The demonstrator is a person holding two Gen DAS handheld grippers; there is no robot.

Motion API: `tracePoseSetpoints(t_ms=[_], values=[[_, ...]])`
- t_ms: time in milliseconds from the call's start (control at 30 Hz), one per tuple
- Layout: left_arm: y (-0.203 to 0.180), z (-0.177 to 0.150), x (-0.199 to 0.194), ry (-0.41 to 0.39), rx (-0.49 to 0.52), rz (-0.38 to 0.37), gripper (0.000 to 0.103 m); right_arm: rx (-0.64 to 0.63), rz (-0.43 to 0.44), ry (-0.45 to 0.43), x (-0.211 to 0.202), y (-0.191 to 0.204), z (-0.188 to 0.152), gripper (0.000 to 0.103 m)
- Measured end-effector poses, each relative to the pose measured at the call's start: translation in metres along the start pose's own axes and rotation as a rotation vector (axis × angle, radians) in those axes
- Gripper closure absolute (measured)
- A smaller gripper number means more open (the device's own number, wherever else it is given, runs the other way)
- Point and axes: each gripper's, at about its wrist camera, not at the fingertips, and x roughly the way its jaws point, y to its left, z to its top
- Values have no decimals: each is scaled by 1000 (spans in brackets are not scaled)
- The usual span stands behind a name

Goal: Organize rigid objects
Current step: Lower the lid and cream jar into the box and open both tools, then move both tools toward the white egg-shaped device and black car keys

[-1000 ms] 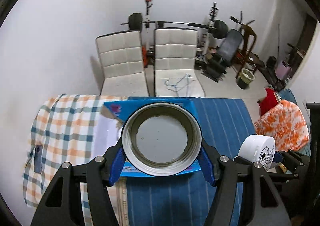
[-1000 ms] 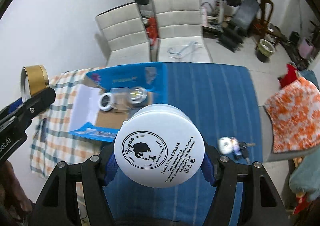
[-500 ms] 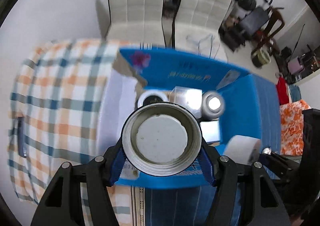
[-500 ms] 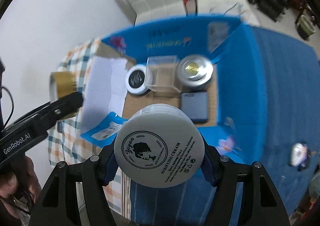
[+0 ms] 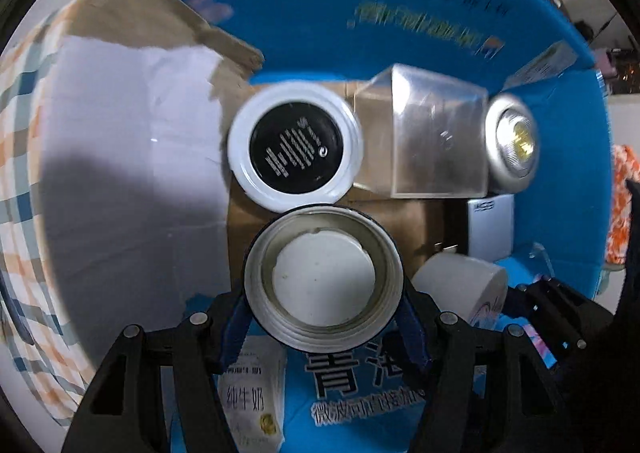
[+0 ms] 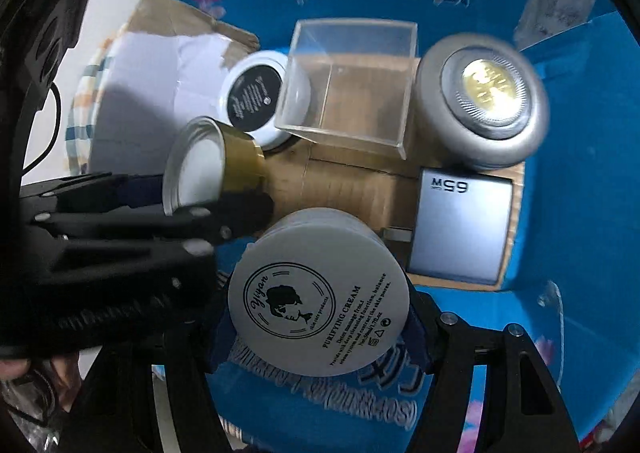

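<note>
Claws [image 5: 323,317] [image 6: 320,327]: two, one jar each; box [image 6: 576,133] holds four.

A blue cardboard box [image 6: 568,157] with its flaps folded open carries everything here, its brown floor [image 6: 344,189] bare in the middle. On that floor a black-topped white jar [image 6: 252,97] sits at ten o'clock, touching a clear plastic cube [image 6: 352,85] at twelve. A silver round puck [image 6: 484,101] lies at two o'clock, a grey 65W charger block [image 6: 460,229] at four.
</note>
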Motion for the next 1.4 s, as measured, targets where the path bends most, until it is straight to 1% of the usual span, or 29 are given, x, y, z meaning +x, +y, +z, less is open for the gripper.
tracePoseSetpoints(t_ms=[133,267,333,500,600,633,667,700,767,833,933,967,1000,1033,1067,1133,1233,1267,1333,1400], values=[[-2,0,13,42,11,14,41,1,-23,28,16,-4,5,32],[4,-3,21,81,-9,7,41,2,-24,42,23,-6,9,32],[7,-8,21,88,-25,1,41,-4,-36,53,26,-2,11,32],[10,-23,22,132,-29,1,41,-13,-74,64,29,5,13,21],[8,-36,15,120,-29,-9,41,-20,-79,67,24,6,7,20],[8,-37,9,109,-24,-9,40,-23,-84,66,21,6,4,19],[7,-40,4,91,-23,-11,35,-23,-102,64,17,5,0,16],[6,-46,-3,59,-22,-10,24,-23,-123,60,13,3,-3,15],[0,-56,-15,12,-22,3,16,-11,-175,50,3,-4,-12,15],[-2,-66,-26,-28,-32,9,16,28,-205,35,-8,-13,-21,15],[-3,-84,-40,-85,-59,-4,15,61,-241,-4,-27,-22,-33,14],[-3,-88,-43,-93,-63,-7,14,66,-253,-24,-35,-24,-37,10],[-3,-91,-45,-104,-70,-11,9,68,-258,-36,-40,-22,-39,7],[-1,-94,-49,-116,-77,-17,6,75,-259,-44,-47,-24,-43,7],[-3,-97,-55,-131,-82,-25,4,84,-252,-46,-51,-26,-46,7],[-6,-104,-63,-158,-95,-17,4,99,-231,-58,-63,-32,-54,7],[-13,-118,-81,-223,-81,17,4,86,-244,-99,-82,-36,-67,6],[-19,-119,-90,-242,-80,19,4,85,-247,-107,-90,-31,-73,6],[-17,-125,-109,-281,-73,7,4,76,-243,-128,-109,-22,-86,6],[-22,-136,-122,-314,-76,7,4,65,-232,-162,-130,-18,-93,6]])
